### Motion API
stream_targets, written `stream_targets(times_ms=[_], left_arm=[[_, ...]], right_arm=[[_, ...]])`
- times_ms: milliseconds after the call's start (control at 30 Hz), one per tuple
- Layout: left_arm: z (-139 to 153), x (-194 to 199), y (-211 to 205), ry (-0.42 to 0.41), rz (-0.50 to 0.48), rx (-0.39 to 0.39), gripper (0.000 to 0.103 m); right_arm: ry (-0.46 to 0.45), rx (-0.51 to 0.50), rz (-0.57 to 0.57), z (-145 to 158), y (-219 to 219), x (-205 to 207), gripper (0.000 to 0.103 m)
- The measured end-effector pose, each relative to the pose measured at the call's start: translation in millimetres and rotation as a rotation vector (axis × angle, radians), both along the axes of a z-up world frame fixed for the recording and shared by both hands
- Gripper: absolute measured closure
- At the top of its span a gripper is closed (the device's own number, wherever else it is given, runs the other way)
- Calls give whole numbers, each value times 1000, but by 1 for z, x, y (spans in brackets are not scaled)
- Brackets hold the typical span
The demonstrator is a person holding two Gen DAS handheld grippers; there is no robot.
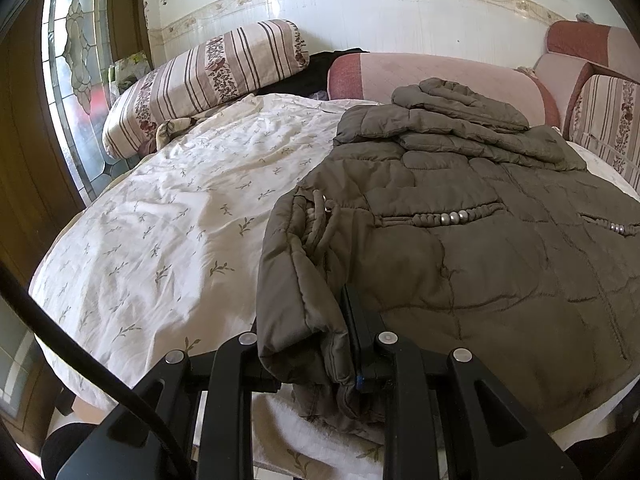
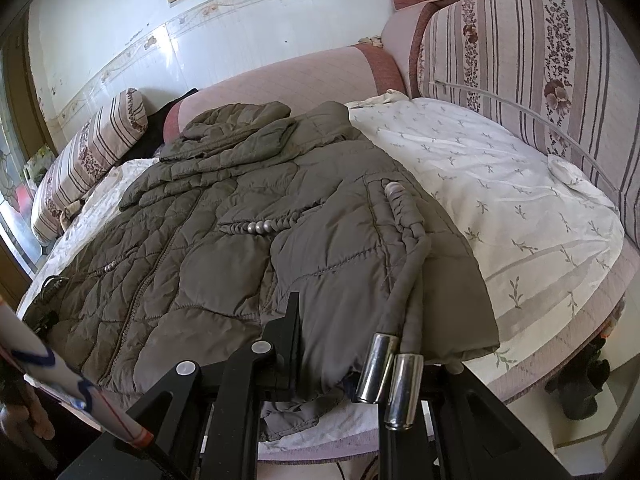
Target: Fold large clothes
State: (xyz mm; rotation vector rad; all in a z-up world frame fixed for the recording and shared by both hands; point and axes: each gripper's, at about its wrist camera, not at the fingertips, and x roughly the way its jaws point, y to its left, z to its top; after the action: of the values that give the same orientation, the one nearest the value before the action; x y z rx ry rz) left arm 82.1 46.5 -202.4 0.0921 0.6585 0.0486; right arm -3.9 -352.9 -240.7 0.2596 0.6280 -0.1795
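Note:
An olive-brown quilted jacket (image 1: 460,240) lies spread on a bed, hood and folded sleeves at the far end; it also shows in the right wrist view (image 2: 224,240). My left gripper (image 1: 320,328) is shut on the jacket's near left hem corner; one finger (image 1: 354,320) shows, the other is hidden by fabric. My right gripper (image 2: 332,320) is shut on the jacket's near right hem; one finger (image 2: 290,320) shows, the other is under the cloth. Drawstring cords with metal ends (image 2: 390,380) hang over the right gripper.
The bed has a white leaf-print sheet (image 1: 160,220). Striped floral bolsters (image 1: 208,76) and pink cushions (image 1: 440,76) line the far side, more cushions (image 2: 532,60) on the right. A stained-glass window (image 1: 76,60) is at left. A black garment (image 1: 320,68) lies behind.

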Motion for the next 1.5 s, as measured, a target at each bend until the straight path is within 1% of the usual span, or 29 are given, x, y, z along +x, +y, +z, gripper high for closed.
stream_targets(times_ms=[300,1500], left_arm=[[4,-5,2,-7,3,-8,80],[5,-7,3,-9,1,-11,80]], right_arm=[[0,13,3,2,-4,-4,86],[6,-8,13,4,-4,-3,86]])
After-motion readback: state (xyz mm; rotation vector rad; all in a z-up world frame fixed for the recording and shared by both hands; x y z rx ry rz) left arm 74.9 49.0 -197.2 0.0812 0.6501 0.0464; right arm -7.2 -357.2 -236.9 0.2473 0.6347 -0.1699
